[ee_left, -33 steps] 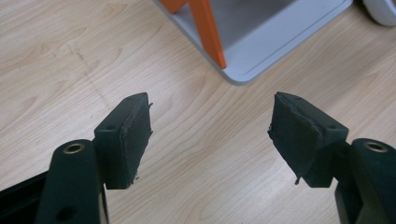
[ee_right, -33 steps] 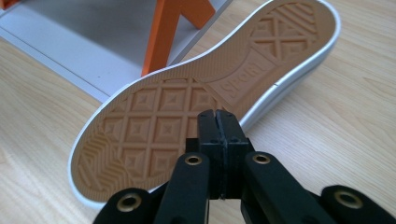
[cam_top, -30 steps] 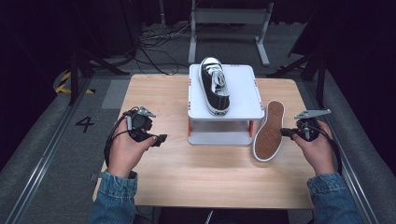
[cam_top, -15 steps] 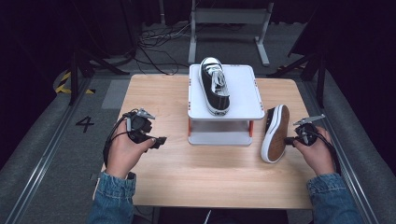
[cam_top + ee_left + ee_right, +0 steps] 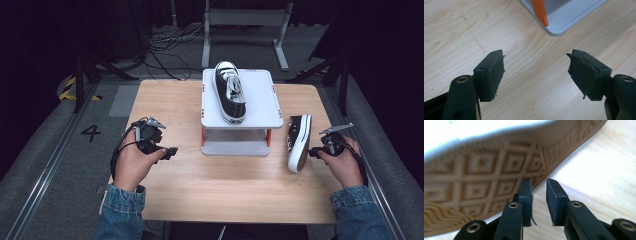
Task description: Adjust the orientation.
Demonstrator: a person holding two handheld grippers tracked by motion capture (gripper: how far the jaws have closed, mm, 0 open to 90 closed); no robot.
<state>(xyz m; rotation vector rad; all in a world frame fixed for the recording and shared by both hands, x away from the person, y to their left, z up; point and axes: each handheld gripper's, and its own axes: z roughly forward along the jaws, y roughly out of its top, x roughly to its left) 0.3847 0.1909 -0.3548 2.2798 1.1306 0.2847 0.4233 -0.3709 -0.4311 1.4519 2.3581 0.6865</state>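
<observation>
Black canvas with a white rubber edge, the loose shoe (image 5: 298,142) lies on its side on the tabletop (image 5: 225,192), just to the right of the grey stand (image 5: 260,102) that already carries its partner shoe (image 5: 230,91). The right gripper (image 5: 314,152) is just beside its tan sole (image 5: 481,182); its fingers (image 5: 526,195) have just been opening and stand a little apart with nothing between them, so I judge the shoe is just released. The left gripper (image 5: 173,151) waits with fingers (image 5: 492,72) wide apart over bare wood; next, probably a new grip to bring this shoe to the stand.

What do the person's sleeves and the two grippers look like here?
Both sleeves are blue denim. The left gripper and right gripper are black, each topped by a grey three-cornered plate with a black cable trailing. Their fingers end in flat black pads with frayed edges.
</observation>
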